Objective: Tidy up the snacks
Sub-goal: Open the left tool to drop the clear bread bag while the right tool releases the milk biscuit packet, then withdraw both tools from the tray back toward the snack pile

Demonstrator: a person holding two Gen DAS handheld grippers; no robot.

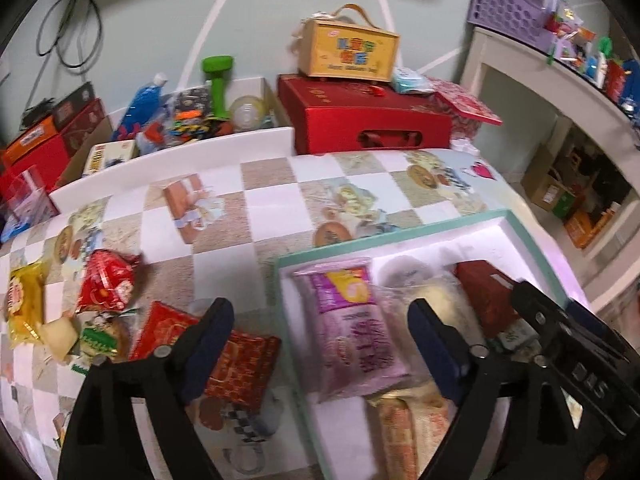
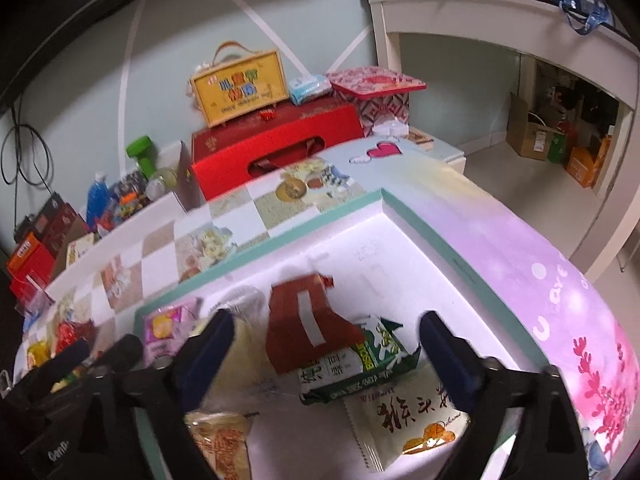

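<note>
Bright indoor light, white glare inside the tray [image 2: 404, 240] at 12 o'clock, soft motion blur throughout, heavy fisheye bending with black vignette at all corners.

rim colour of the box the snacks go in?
Teal-green rim on the box, white inside. Clearest in the right wrist view.

both grippers [image 1: 320, 344] [image 2: 326, 354]: black frames, dark blue finger pads (silver screws), perhaps white lettering.

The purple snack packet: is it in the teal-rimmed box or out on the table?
In. The purple snack packet lies flat on the white floor inside the teal-rimmed box.
</note>
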